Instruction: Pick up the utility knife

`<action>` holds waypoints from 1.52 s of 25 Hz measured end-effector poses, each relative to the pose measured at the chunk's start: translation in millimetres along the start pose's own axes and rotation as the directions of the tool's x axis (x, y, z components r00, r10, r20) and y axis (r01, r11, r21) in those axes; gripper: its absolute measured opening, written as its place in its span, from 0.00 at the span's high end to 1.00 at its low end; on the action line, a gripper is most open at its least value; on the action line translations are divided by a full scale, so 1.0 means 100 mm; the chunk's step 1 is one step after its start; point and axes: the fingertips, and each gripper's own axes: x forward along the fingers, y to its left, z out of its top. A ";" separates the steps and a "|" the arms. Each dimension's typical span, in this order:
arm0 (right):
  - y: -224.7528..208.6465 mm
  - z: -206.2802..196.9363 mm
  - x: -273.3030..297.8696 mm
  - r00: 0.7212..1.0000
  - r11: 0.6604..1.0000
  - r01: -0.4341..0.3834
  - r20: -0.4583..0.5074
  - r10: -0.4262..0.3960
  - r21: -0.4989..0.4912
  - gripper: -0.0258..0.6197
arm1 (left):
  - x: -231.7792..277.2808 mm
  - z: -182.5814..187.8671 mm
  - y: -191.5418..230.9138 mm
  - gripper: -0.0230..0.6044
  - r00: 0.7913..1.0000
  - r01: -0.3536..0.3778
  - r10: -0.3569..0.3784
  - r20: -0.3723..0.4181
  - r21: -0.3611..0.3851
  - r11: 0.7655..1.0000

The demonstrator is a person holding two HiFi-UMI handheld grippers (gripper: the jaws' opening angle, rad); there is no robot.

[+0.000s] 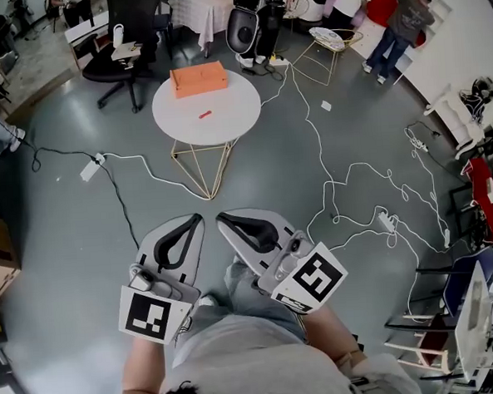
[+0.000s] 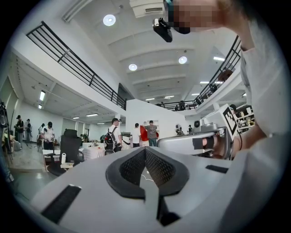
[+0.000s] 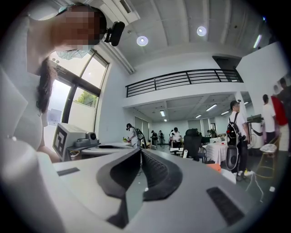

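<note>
The left gripper [image 1: 195, 221] and the right gripper [image 1: 225, 219] are held side by side close to the body, above the grey floor. In both gripper views the jaws are seen pressed together at the tips, with nothing caught between them. The utility knife [image 1: 205, 114], small and red, is seen lying well ahead on the round white table [image 1: 171, 126], just in front of an orange box [image 1: 198, 78]. White cables [image 1: 329, 187] are strewn across the floor to the right.
</note>
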 end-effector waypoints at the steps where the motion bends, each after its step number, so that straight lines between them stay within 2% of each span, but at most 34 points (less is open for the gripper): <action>1: -0.06 -0.01 0.02 1.000 1.000 -0.004 0.002 0.004 0.005 0.94 | 0.06 -0.02 0.03 0.95 1.000 -0.001 0.001 -0.002 0.003 1.000; 8: -0.67 -0.05 0.31 0.999 0.999 -0.044 0.019 0.043 0.005 0.93 | 0.58 -0.11 0.36 0.95 0.999 -0.043 0.043 -0.011 -0.005 0.999; 18: -1.88 0.05 0.76 0.988 0.989 -0.150 0.024 0.151 -0.015 0.93 | 1.72 -0.01 0.93 0.95 0.989 -0.146 0.146 0.007 -0.002 0.989; 22: -2.33 0.04 0.84 0.984 0.984 -0.175 0.019 0.175 -0.016 0.93 | 2.15 0.00 1.08 0.95 0.986 -0.165 0.166 0.013 -0.011 0.986; 26: -2.68 -0.06 0.88 0.984 0.984 -0.179 0.016 0.179 -0.003 0.93 | 2.42 -0.04 1.17 0.95 0.982 -0.186 0.186 0.017 -0.006 0.982; 32: -2.98 -0.17 1.03 0.984 0.983 -0.178 0.023 0.178 0.035 0.93 | 2.65 -0.17 1.39 0.95 0.980 -0.198 0.198 -0.026 -0.004 0.980; 38: -3.21 -0.25 1.40 0.991 0.990 -0.134 0.006 0.134 0.038 0.93 | 2.89 -0.28 1.76 0.95 0.988 -0.150 0.150 -0.036 -0.012 0.989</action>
